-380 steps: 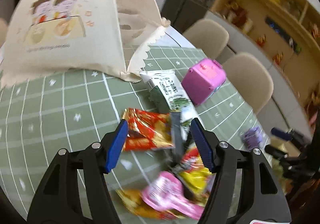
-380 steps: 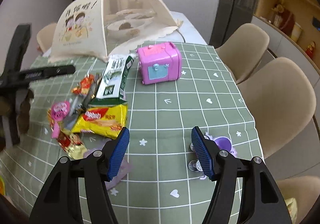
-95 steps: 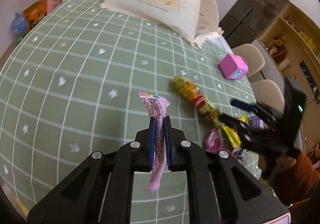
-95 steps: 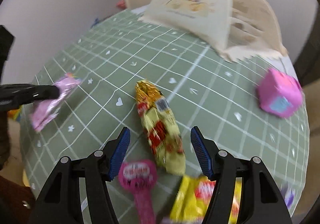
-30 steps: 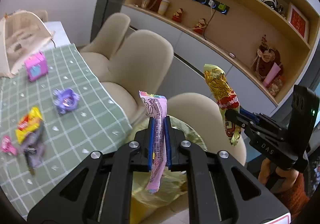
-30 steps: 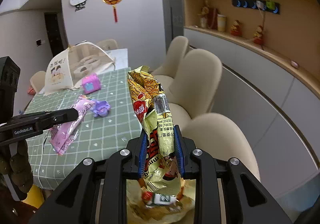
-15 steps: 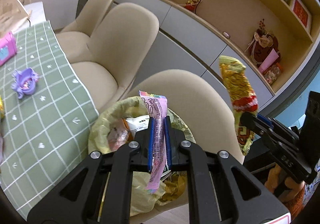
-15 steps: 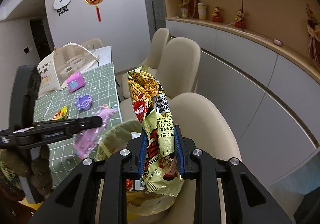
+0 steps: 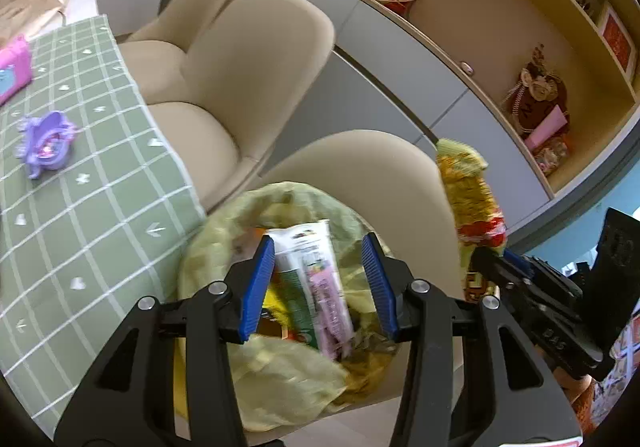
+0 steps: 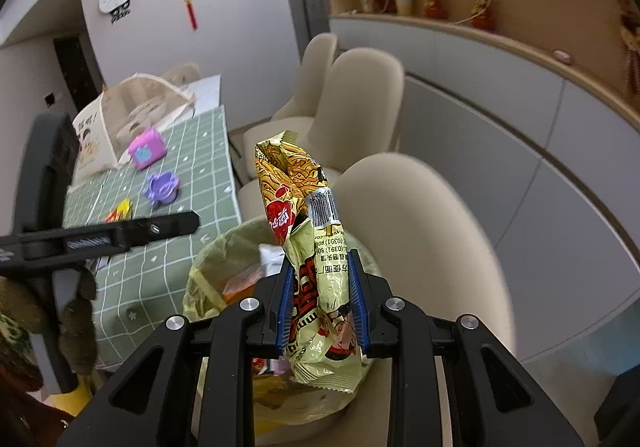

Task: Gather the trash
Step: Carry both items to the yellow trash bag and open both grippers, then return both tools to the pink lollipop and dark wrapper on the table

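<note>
We see a thin, crinkled yellow-green plastic bin bag (image 9: 280,379) with a faint sheen, and above it a glossy yellow foil noodle wrapper (image 10: 320,267) creased along its length. The green checked tablecloth (image 9: 92,207) looks like matt woven cloth, while the beige moulded chairs (image 9: 260,59) look smooth and matt, and the black plastic gripper arms carry ribbed blue pads (image 9: 256,283) and shiny metal pins.

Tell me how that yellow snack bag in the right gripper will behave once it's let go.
The snack bag looks crumpled and thin, so it is probably light and floppy. Its foil looks glossy, likely slippery. Hanging over the trash bag, it should drop in.
</note>
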